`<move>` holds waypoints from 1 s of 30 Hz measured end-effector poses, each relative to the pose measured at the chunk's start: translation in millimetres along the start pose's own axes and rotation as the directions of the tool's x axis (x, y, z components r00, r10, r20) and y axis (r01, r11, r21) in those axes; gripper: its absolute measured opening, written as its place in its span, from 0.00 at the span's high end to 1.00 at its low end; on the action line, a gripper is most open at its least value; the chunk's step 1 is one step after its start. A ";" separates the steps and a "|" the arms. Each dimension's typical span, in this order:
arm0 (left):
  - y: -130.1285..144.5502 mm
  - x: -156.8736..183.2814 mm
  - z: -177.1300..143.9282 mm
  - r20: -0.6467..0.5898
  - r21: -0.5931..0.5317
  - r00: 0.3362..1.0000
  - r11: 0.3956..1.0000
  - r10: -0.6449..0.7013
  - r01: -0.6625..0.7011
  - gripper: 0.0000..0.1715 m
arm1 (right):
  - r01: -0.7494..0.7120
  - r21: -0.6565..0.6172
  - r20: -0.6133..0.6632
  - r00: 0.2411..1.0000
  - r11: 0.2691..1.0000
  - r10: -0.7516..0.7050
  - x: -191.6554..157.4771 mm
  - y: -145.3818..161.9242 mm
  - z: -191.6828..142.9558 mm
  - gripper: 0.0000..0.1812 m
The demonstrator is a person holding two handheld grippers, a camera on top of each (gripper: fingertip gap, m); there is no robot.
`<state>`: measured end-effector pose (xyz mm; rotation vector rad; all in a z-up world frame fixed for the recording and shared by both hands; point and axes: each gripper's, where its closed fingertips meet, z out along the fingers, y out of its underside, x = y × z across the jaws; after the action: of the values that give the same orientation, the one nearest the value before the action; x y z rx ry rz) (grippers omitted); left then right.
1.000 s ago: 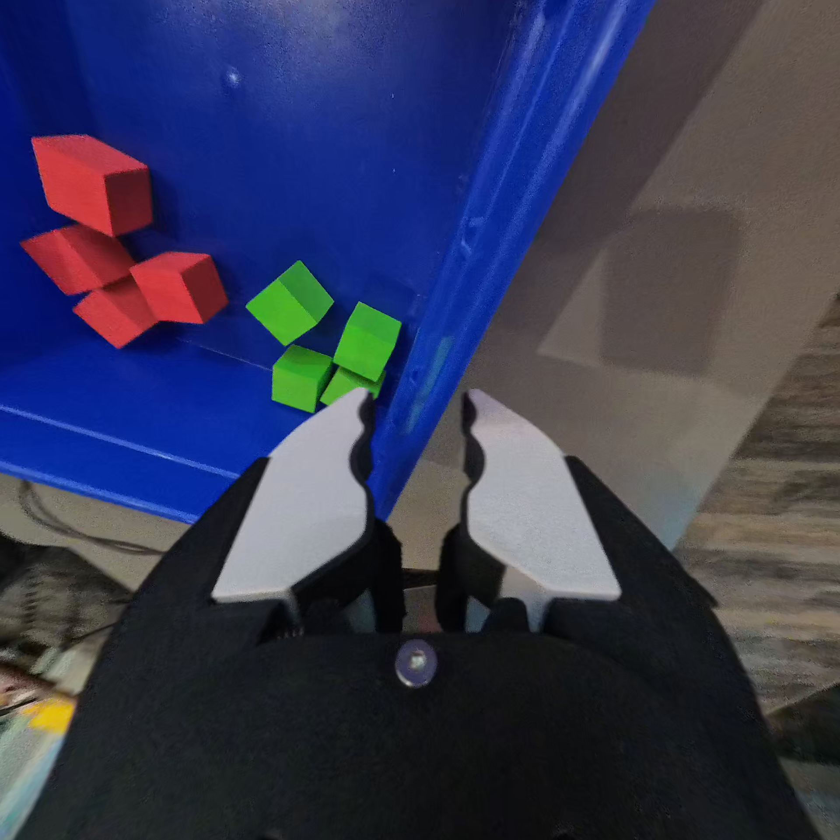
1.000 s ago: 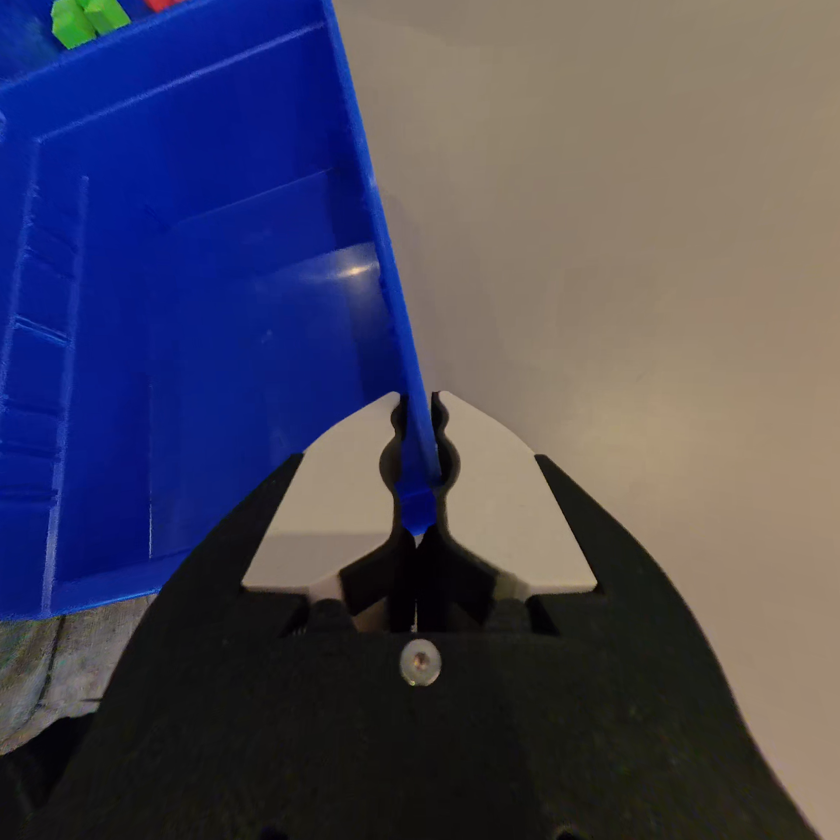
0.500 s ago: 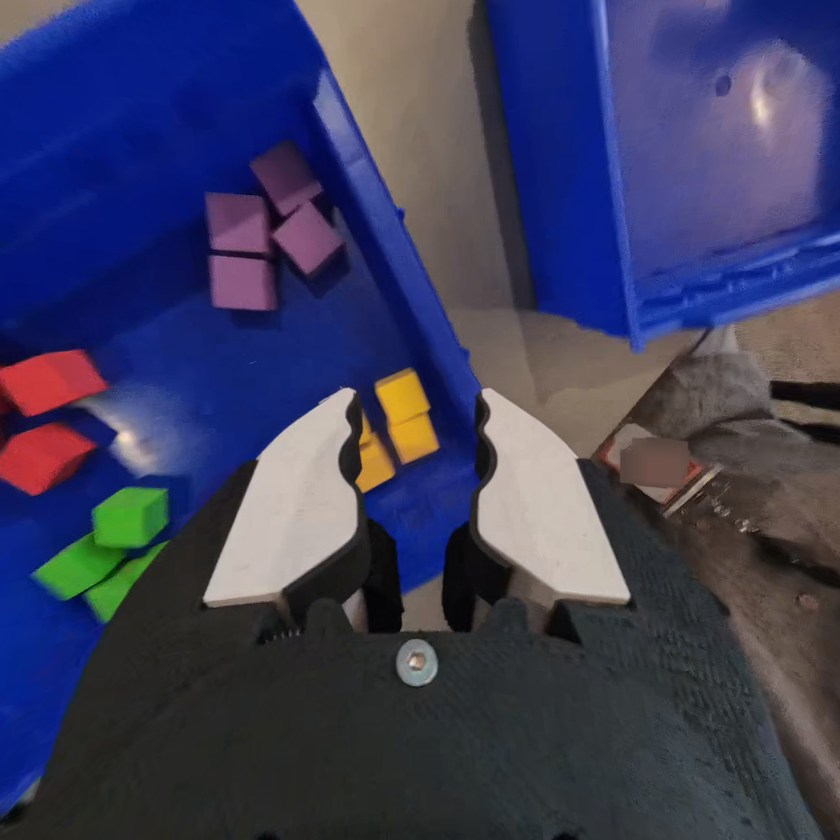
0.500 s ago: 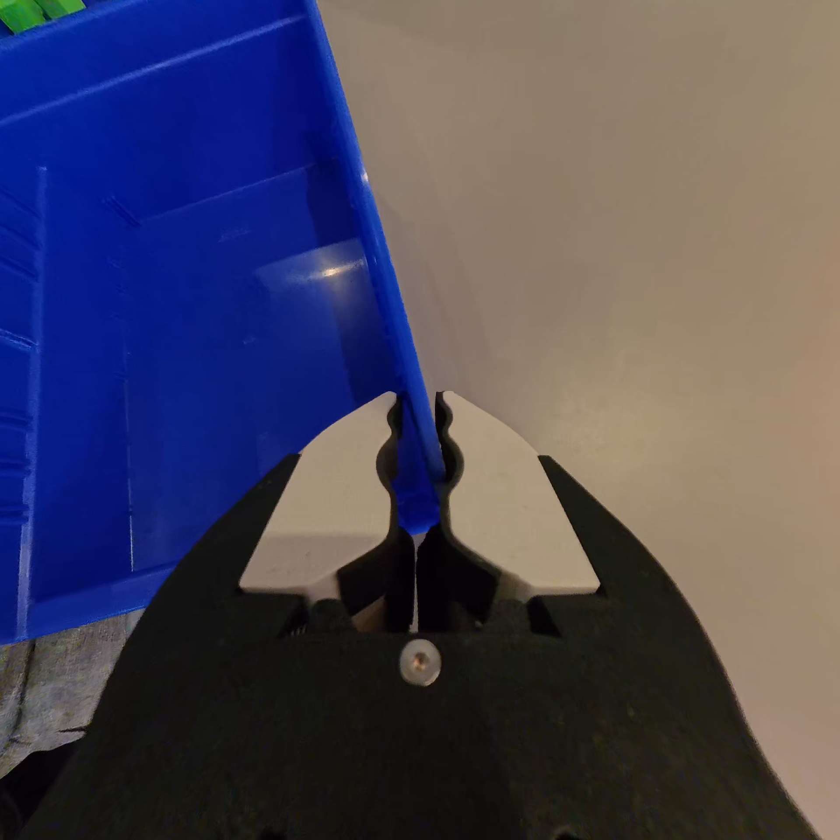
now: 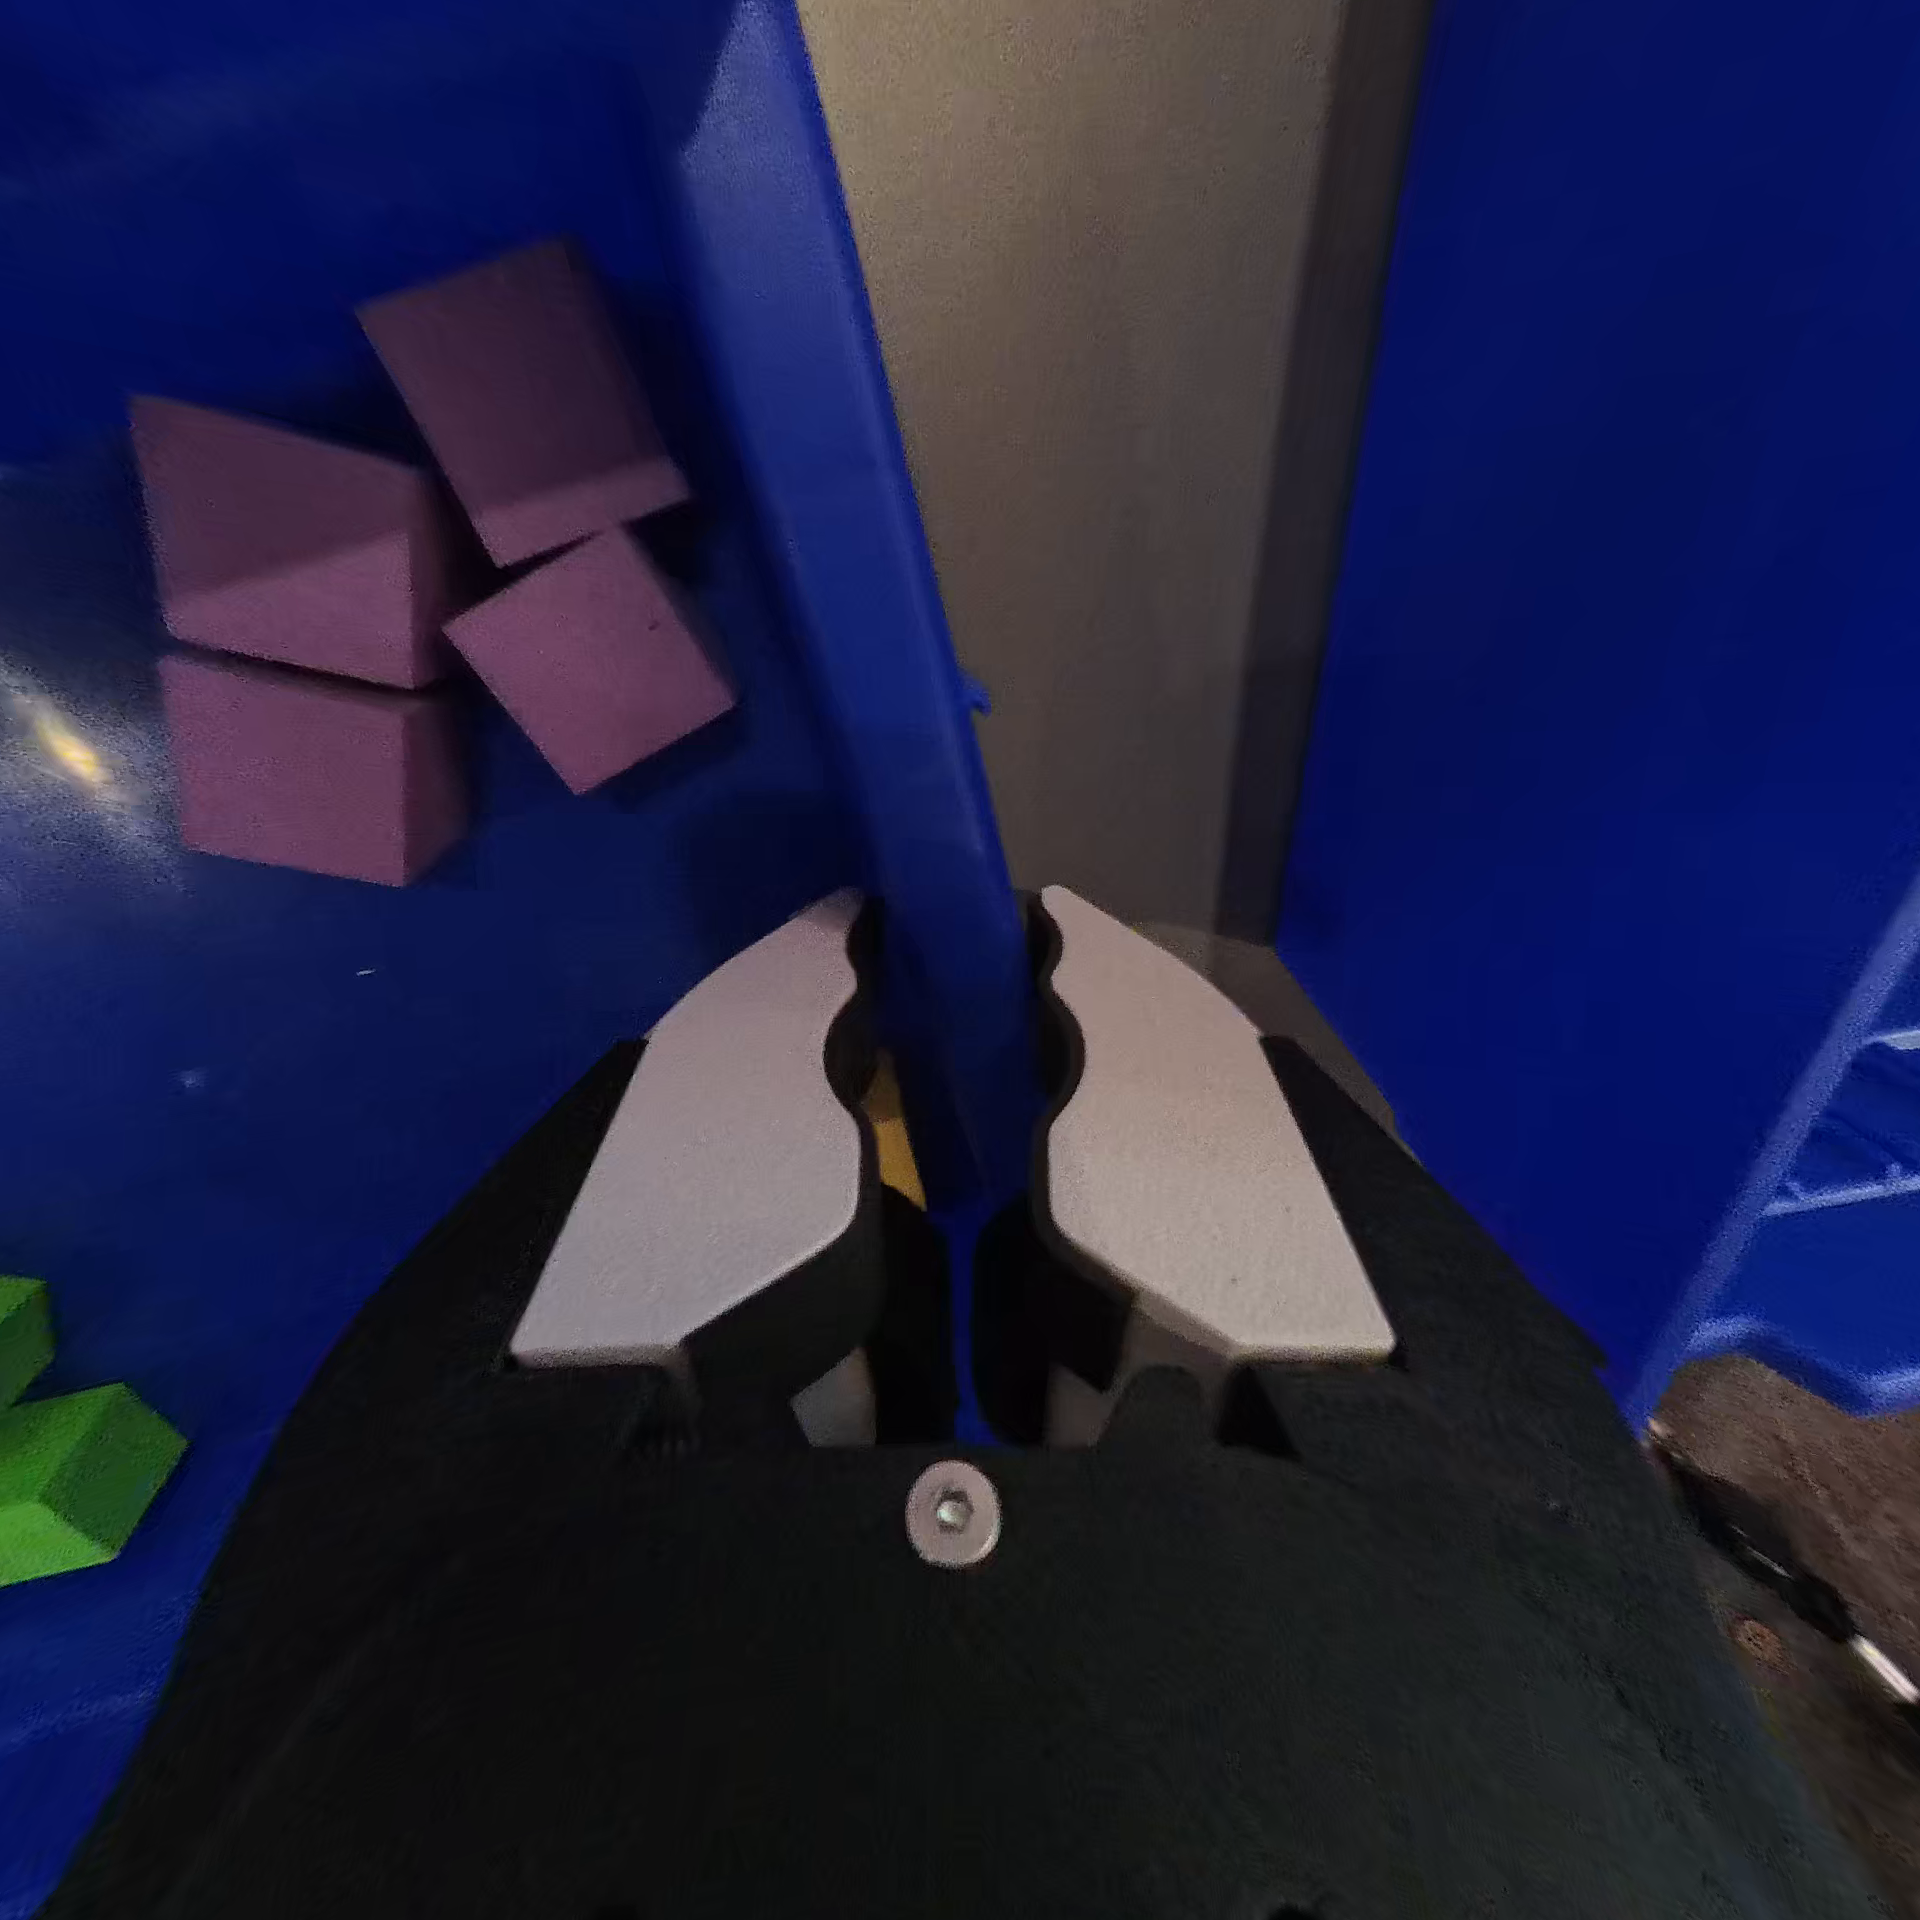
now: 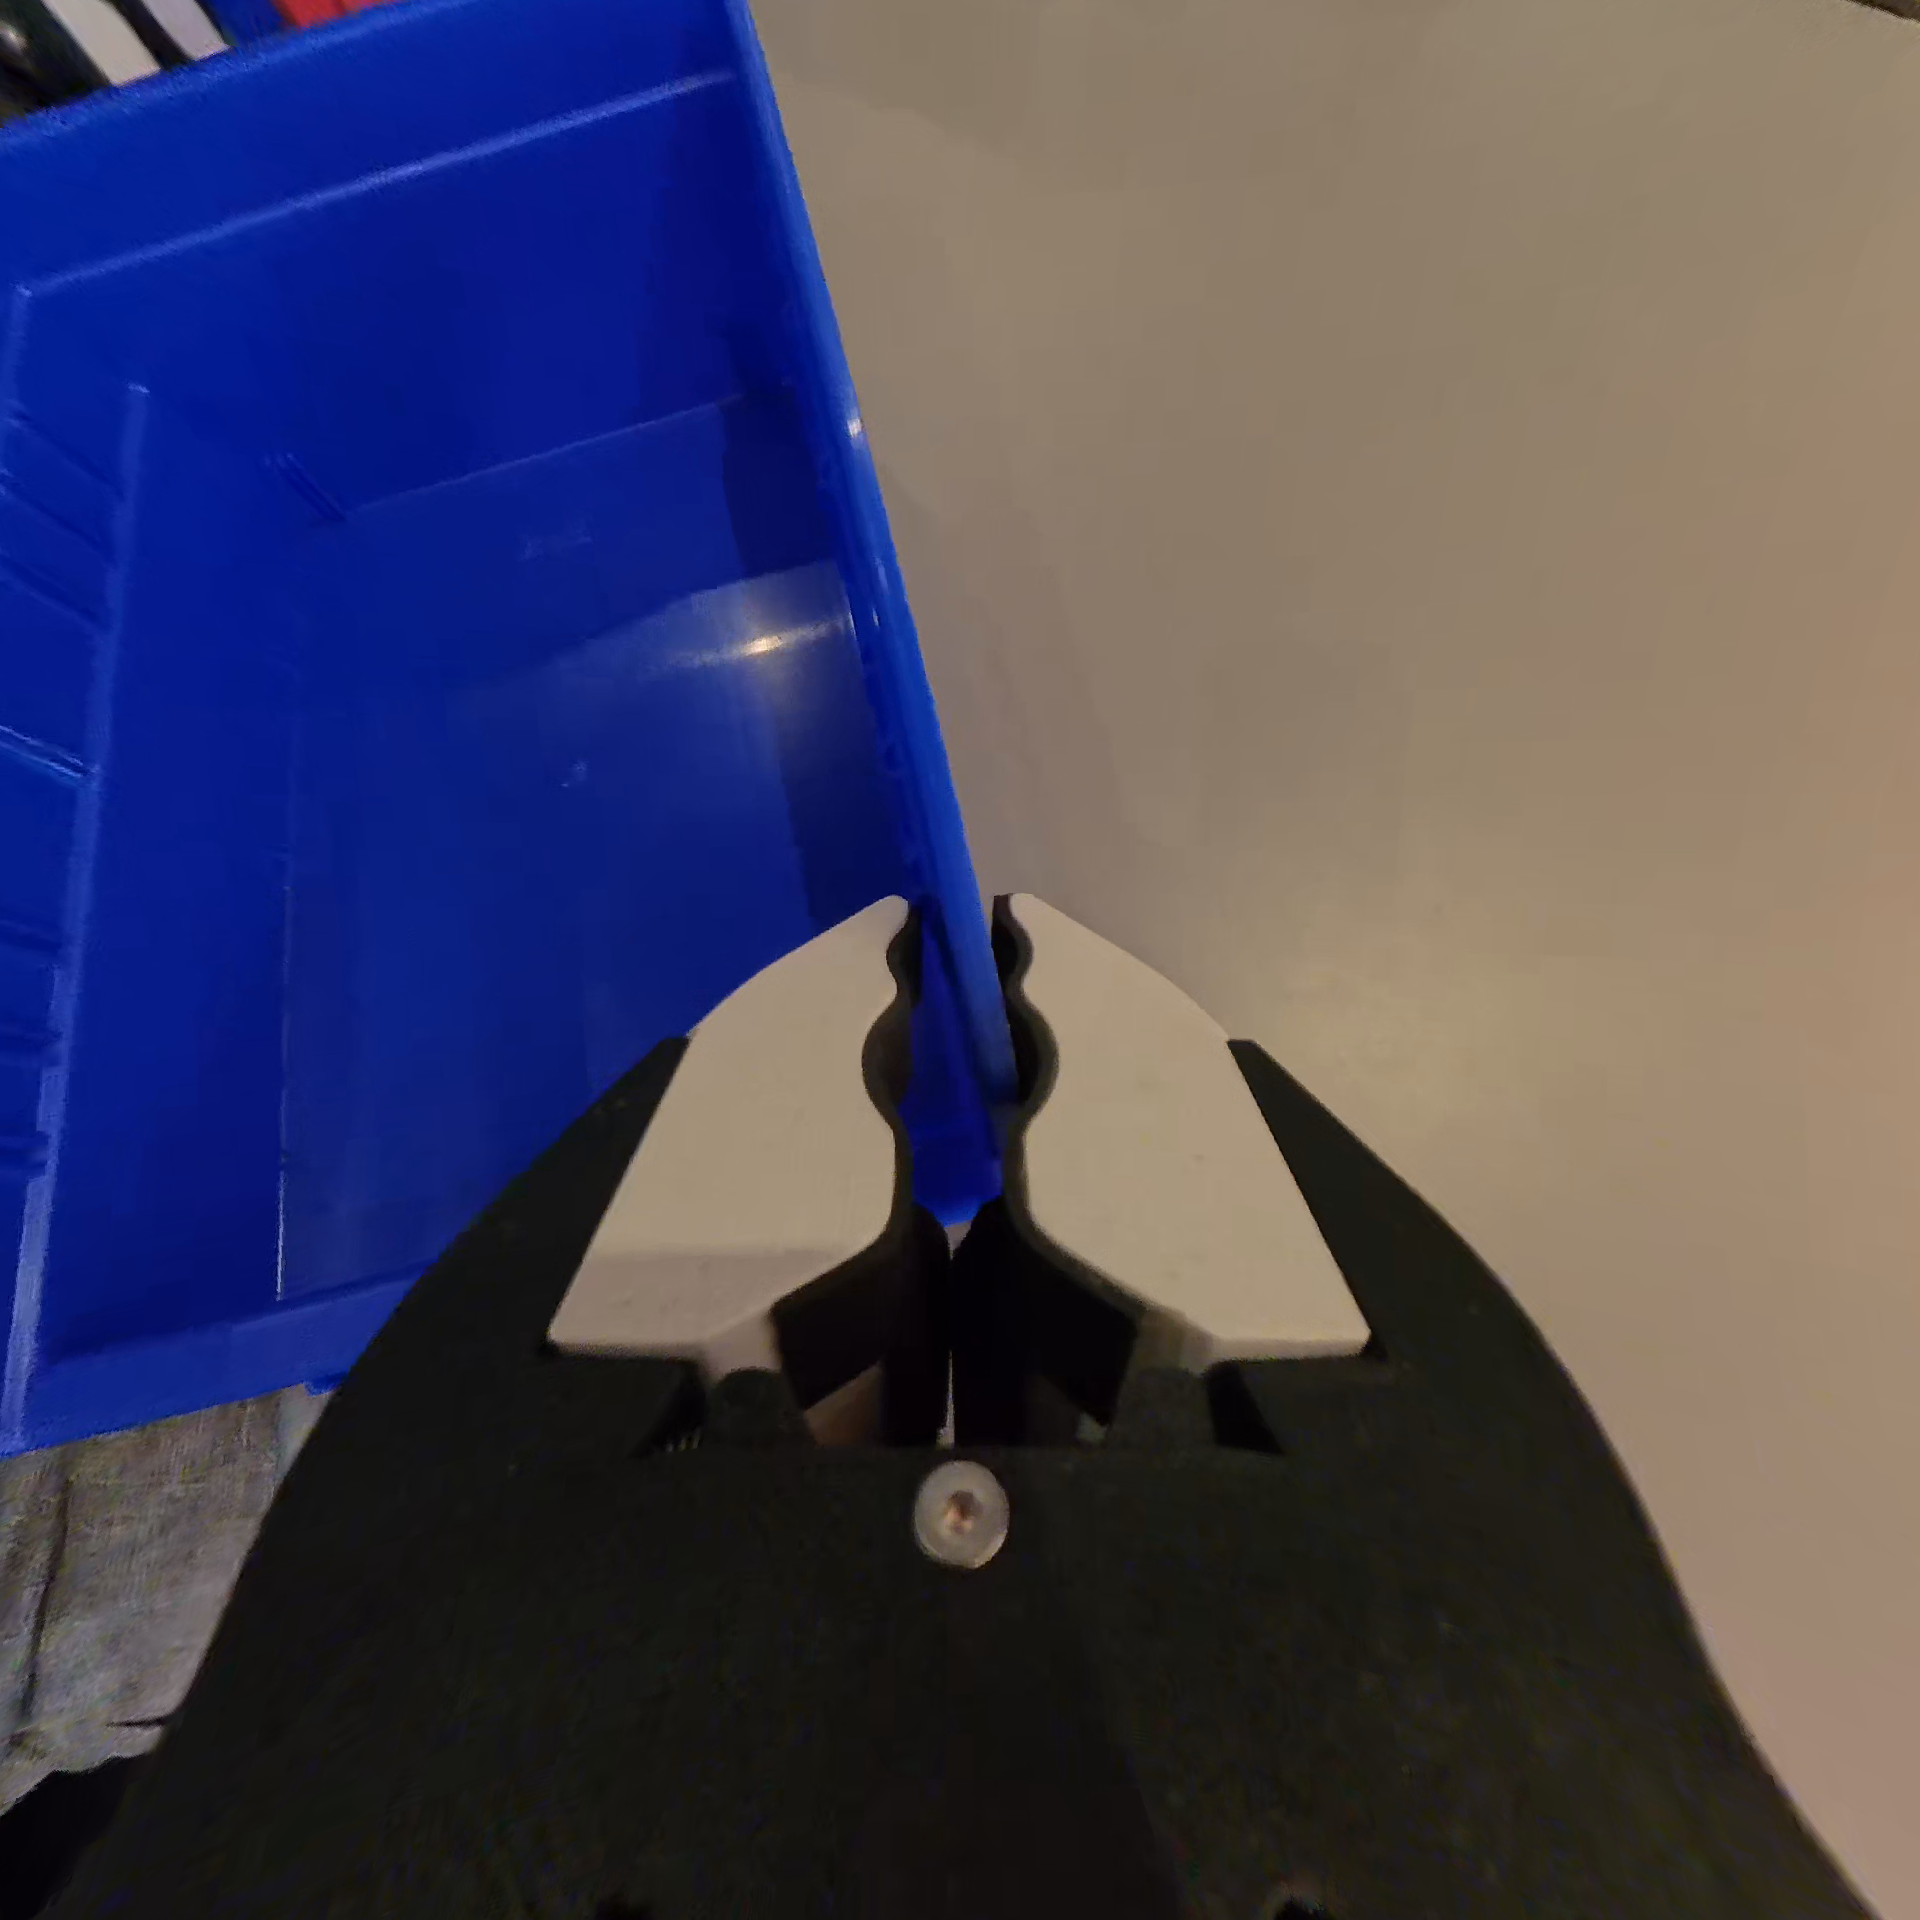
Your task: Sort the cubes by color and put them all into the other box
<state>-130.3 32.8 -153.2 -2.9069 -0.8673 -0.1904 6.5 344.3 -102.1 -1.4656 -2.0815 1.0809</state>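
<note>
While the left wrist view is looking along the left gripper (image 5: 948, 904), its fingers are straddling the side wall of a blue bin (image 5: 831, 582) holding purple blocks (image 5: 416, 613) and green blocks (image 5: 62, 1444); whether they are pinching it is unclear. A yellow sliver (image 5: 891, 1127) is mostly hidden. In the right wrist view, the right gripper (image 6: 954, 904) is clamping an empty blue bin's wall (image 6: 883, 665), seemingly to carry it above a beige surface (image 6: 1403, 623).
</note>
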 end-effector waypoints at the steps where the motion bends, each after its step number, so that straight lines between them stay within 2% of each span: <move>1: 1.9 -0.6 -0.5 0.022 -0.007 1.000 1.000 0.016 -0.016 0.84 | -0.015 0.002 -0.011 1.000 1.000 0.015 0.9 -0.2 0.0 0.93; 7: 37.3 -13.5 -5.9 0.074 -0.124 0.983 0.979 0.169 -0.159 0.85 | -0.146 0.029 -0.102 0.984 0.989 0.149 2.2 2.5 -4.0 0.92; 12: 89.8 -43.4 -15.0 0.115 -0.250 0.906 0.895 0.407 -0.370 0.85 | -0.263 0.109 -0.177 0.944 0.959 0.279 -6.3 8.7 -10.5 0.94; 17: 128.9 -66.5 -21.5 0.114 -0.289 0.837 0.824 0.535 -0.487 0.86 | -0.361 0.225 -0.174 0.899 0.905 0.402 -21.7 9.0 -13.7 0.96; 21: 144.5 -77.8 -24.3 0.102 -0.289 0.810 0.796 0.578 -0.532 0.86 | -0.341 0.305 -0.168 0.900 0.889 0.403 -26.0 -4.3 -26.7 0.85; 23: 147.1 -80.1 -24.7 0.100 -0.287 0.806 0.792 0.584 -0.538 0.86 | -0.307 0.297 -0.192 0.908 0.904 0.371 -25.0 -12.2 -41.1 0.79; 25: 149.0 -81.6 -25.1 0.105 -0.292 0.794 0.782 0.599 -0.551 0.86 | -0.186 0.263 -0.232 0.940 0.947 0.250 -28.1 -25.2 -63.8 0.75; 27: 150.0 -82.2 -25.2 0.101 -0.291 0.794 0.781 0.599 -0.552 0.86 | 0.105 0.181 -0.210 0.975 0.978 -0.066 -56.1 -46.9 -84.2 0.75; 28: 150.0 -82.0 -25.1 0.098 -0.288 0.796 0.783 0.597 -0.552 0.86 | 0.281 0.085 -0.139 0.953 0.956 -0.268 -81.9 -49.3 -87.8 0.78; 29: 150.1 -82.1 -25.1 0.098 -0.288 0.794 0.781 0.600 -0.554 0.86 | 0.463 -0.025 -0.034 0.886 0.886 -0.463 -108.9 -42.5 -86.3 0.81; 30: 150.5 -82.3 -25.2 0.101 -0.294 0.790 0.777 0.605 -0.557 0.86 | 0.606 -0.120 0.031 0.794 0.787 -0.607 -124.6 -35.0 -81.4 0.80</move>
<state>-118.0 -140.0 -149.9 -3.2988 0.1050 0.0415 88.0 255.2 -8.4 -0.7229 -2.3940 0.6859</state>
